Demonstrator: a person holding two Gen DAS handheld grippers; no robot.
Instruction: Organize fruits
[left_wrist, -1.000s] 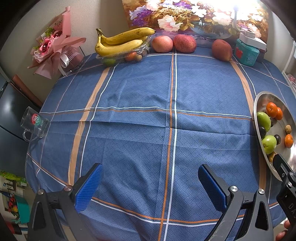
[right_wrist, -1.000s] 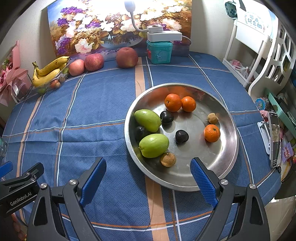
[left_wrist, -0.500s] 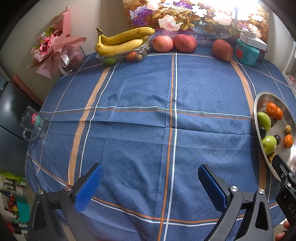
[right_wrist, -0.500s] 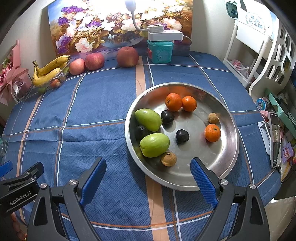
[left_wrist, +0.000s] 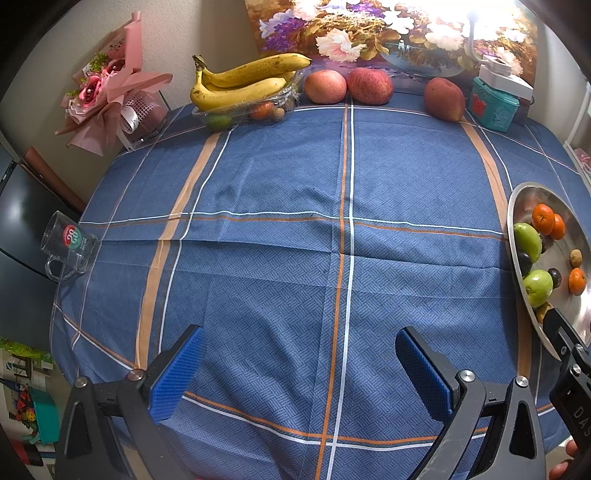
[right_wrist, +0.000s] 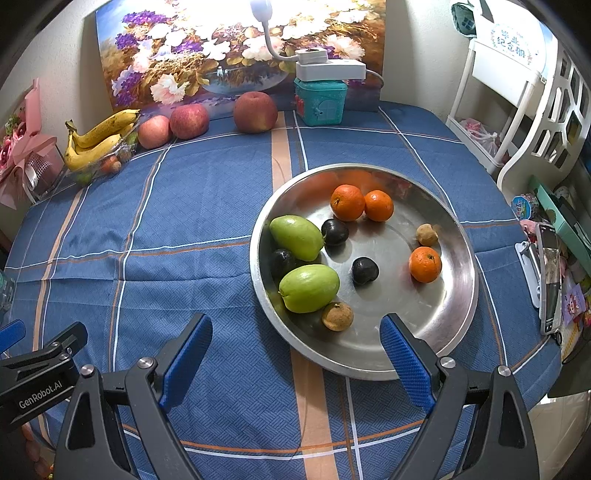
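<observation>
Both my claws hang spread and empty, left gripper (left_wrist: 299, 369) over bare tablecloth (left_wrist: 280, 258), right gripper (right_wrist: 295, 354) at the steel tray (right_wrist: 458, 317); nearest green fruit (right_wrist: 309, 288) looks firm, smooth, probably slippery, so I'd pinch across its middle.

In the left wrist view the metal plate (left_wrist: 514, 236) is cut off by the right edge, so only part of it and its fruit shows. The small fruits in the clear tray (left_wrist: 236, 112) lie half hidden under the bananas (left_wrist: 240, 83); one looks green, perhaps a lime. A dark fruit (right_wrist: 281, 261) on the plate sits partly behind the two green fruits in the right wrist view. The lettering on the glass mug (left_wrist: 70, 245) is too small to read.
</observation>
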